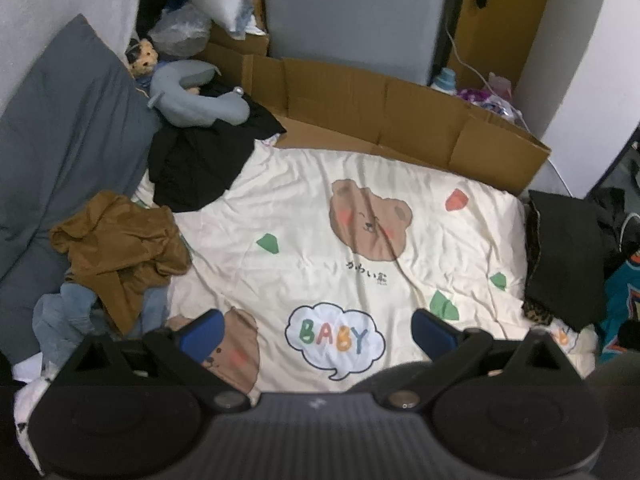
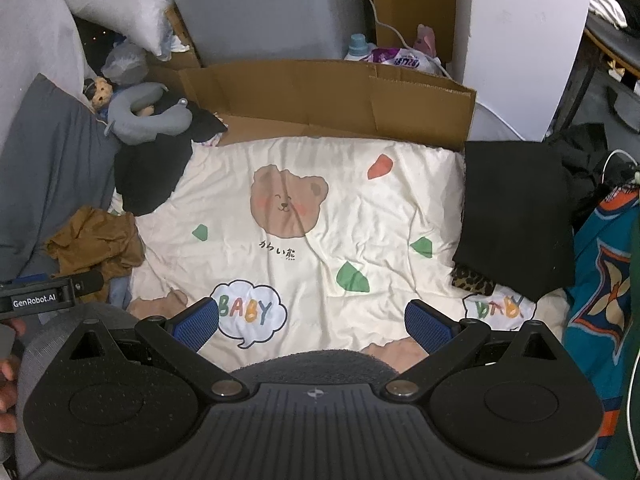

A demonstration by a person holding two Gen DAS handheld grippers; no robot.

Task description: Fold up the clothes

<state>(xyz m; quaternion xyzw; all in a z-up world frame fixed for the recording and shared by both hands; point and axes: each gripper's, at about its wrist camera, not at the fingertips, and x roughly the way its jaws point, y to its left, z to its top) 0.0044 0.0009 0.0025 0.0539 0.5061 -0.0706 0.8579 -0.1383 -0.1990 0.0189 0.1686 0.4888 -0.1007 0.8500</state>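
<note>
Two hand-held grippers hovered over near edge of bed: left hand-held gripper (image 1: 320,330) spread wide, empty; right hand-held gripper (image 2: 312,322) likewise spread, empty. Cream bear-print quilt (image 1: 312,208) bare across middle, open room there. Unfolded clothes crowded left edge: brown garment (image 1: 120,248), black garment (image 1: 196,160), blue jeans (image 1: 68,316). Folded black stack (image 2: 516,208) sat at right edge. Cardboard (image 2: 340,96) walled far edge.
</note>
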